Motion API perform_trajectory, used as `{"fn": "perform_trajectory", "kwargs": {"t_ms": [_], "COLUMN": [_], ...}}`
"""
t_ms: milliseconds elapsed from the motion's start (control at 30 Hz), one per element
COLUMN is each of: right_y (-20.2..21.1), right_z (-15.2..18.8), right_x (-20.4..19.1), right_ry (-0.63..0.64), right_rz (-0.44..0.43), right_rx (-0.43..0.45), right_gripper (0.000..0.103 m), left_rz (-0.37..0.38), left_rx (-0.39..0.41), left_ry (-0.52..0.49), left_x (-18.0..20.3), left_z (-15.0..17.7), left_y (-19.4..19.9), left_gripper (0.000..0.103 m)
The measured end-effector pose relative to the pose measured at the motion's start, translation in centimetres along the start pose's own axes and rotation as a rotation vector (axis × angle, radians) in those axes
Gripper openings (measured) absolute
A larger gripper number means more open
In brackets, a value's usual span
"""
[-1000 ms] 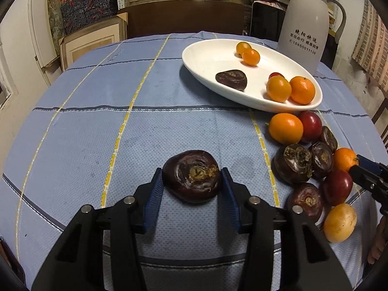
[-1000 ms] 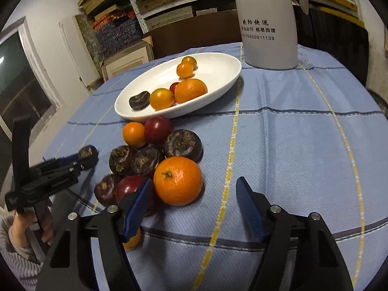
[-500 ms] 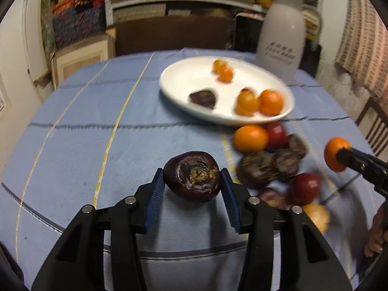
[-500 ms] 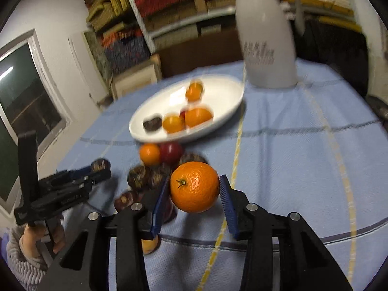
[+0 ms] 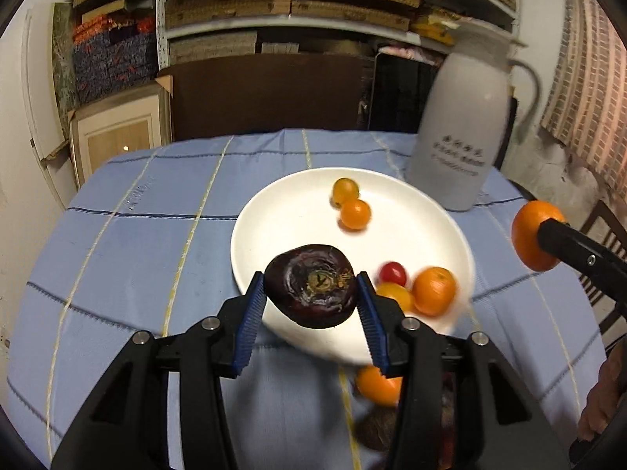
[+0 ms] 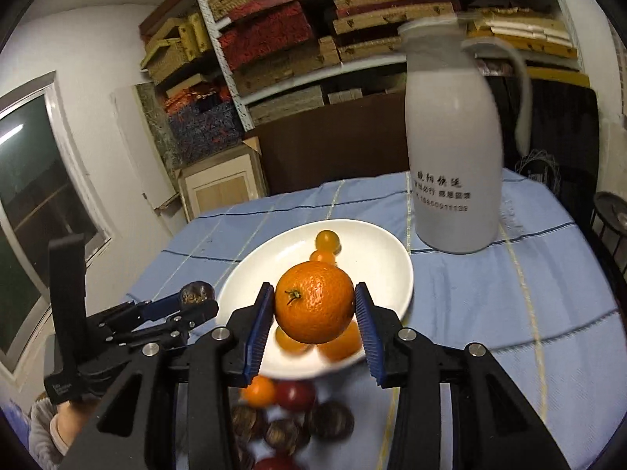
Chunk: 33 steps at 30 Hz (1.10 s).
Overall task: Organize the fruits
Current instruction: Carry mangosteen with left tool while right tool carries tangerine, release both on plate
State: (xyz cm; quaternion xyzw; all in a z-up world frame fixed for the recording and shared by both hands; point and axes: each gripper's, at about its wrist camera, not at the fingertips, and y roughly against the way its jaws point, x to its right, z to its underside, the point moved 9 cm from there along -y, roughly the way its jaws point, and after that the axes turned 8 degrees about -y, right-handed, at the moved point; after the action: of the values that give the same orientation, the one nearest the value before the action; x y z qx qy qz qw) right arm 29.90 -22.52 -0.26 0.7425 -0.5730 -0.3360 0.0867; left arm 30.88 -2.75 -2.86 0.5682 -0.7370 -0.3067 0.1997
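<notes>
My left gripper [image 5: 311, 297] is shut on a dark purple fruit [image 5: 311, 291] and holds it in the air over the near edge of the white plate [image 5: 274, 219]. My right gripper [image 6: 313, 311] is shut on an orange [image 6: 313, 307], lifted above the plate's [image 6: 376, 250] near side. The plate holds several small orange fruits [image 5: 354, 214] and a red one [image 5: 393, 273]. The orange in the right gripper shows at the right of the left wrist view [image 5: 529, 235]. The left gripper with its dark fruit shows in the right wrist view [image 6: 196, 293].
A tall white jug [image 6: 454, 156] stands behind the plate on the blue striped cloth [image 5: 137, 235]. Loose fruits lie on the cloth near the plate's front: an orange one [image 6: 258, 391], a red one [image 6: 294, 393] and several dark ones [image 6: 327, 425].
Both grippers rose and moved toward the plate with their fruits. One second ago the right gripper was open around the orange on the cloth; it then closed and lifted it.
</notes>
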Motion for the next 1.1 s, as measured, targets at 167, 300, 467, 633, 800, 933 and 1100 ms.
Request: {"fn": "perform_trajectory", "kwargs": {"t_ms": [167,300,467,633,800,933,1100], "right_y": [-6.7,-10.4,-10.6,-5.5,-1.0,1.1,2.0], "right_z": [0.0,1.3,1.6,-0.8,0.3,3.9,9.3], "right_x": [2.1,3.0,3.6,1.7,-0.7,-0.4,1.9], "right_ry": [-0.042,-0.053,-0.107,-0.088,-0.019,0.028,0.038], "right_rz": [0.028,0.047,0.029,-0.004,-0.009,0.022,0.068], "right_rx": [-0.081,-0.142,-0.155,-0.043,-0.006,-0.008,-0.081], "right_gripper": [0.042,0.043,0.054,0.055,0.067,0.075,0.075], "left_rz": [0.005,0.015,0.029,-0.007,-0.040,-0.026,-0.026], "left_rx": [-0.050,-0.073,-0.070,-0.018,-0.012,-0.025,-0.025], "left_ry": [0.015,0.027,0.034,0.024,0.028,0.044,0.003], "left_x": [-1.1,-1.6,-1.7,-1.8,-1.5,-0.8,1.7], "left_z": [-0.6,-0.4,0.0,0.3,2.8,6.6,10.7], "left_y": [-5.3,-8.2,-8.7,-5.3,-1.4,1.2,4.0], "left_gripper": [0.046,0.046,0.065,0.070,0.075,0.078,0.085]}}
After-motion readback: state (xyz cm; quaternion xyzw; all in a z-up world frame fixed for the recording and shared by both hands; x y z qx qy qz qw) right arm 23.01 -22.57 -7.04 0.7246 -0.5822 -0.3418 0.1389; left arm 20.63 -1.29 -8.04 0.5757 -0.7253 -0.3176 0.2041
